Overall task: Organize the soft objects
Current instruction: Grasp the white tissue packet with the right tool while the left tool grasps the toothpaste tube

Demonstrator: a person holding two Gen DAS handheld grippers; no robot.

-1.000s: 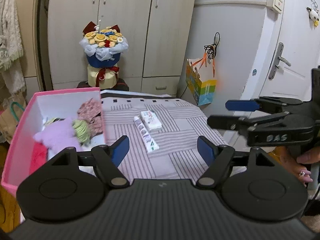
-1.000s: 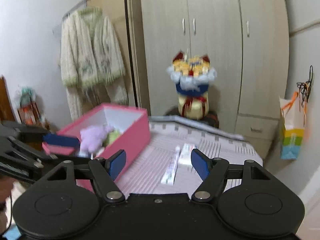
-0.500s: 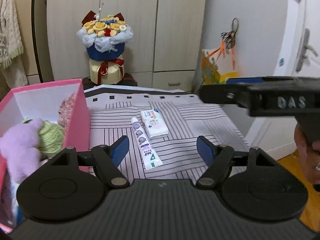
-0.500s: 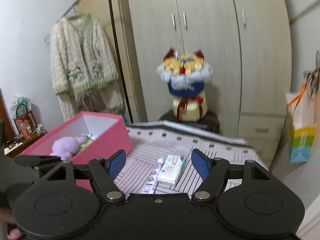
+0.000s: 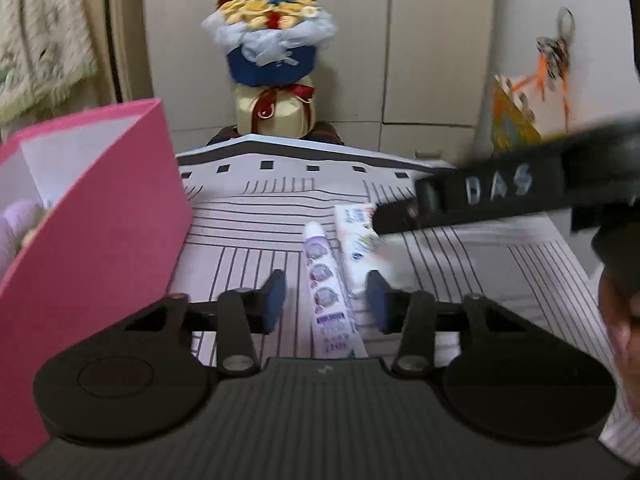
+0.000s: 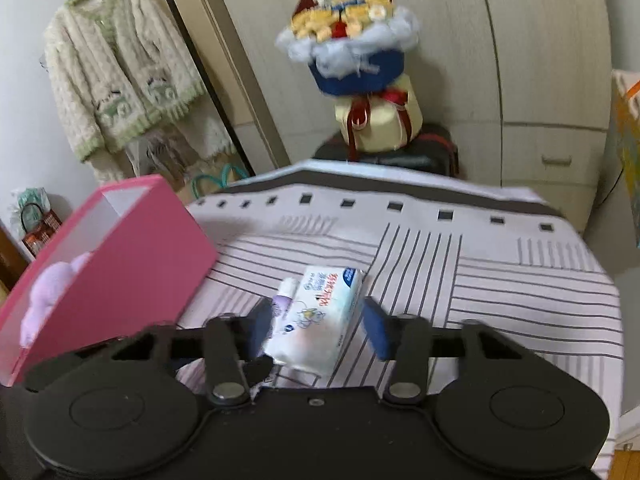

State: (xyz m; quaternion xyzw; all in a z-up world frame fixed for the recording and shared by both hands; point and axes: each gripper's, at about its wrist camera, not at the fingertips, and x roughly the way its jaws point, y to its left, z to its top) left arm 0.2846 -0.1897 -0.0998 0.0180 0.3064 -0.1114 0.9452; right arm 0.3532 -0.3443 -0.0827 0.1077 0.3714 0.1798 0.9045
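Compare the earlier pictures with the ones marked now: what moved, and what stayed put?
Both grippers came down toward the table. The left gripper now straddles the tube, the right gripper the tissue pack; both jaws are closing, neither gripping yet. Tube, pack and pink box stayed put.

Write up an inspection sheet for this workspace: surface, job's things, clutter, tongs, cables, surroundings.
Surface: striped cloth over the table.
Job's things: tube and tissue pack lie side by side on the cloth; pink box at the left edge holds a purple plush.
Clutter: nothing seen.
Tongs: left tongs closing astride the tube, pads not yet touching it; right tongs closing astride the tissue pack, contact unclear.
Cables: nothing seen.
Surroundings: bouquet before the wardrobe; knit cardigan hanging at left; paper bag at right.
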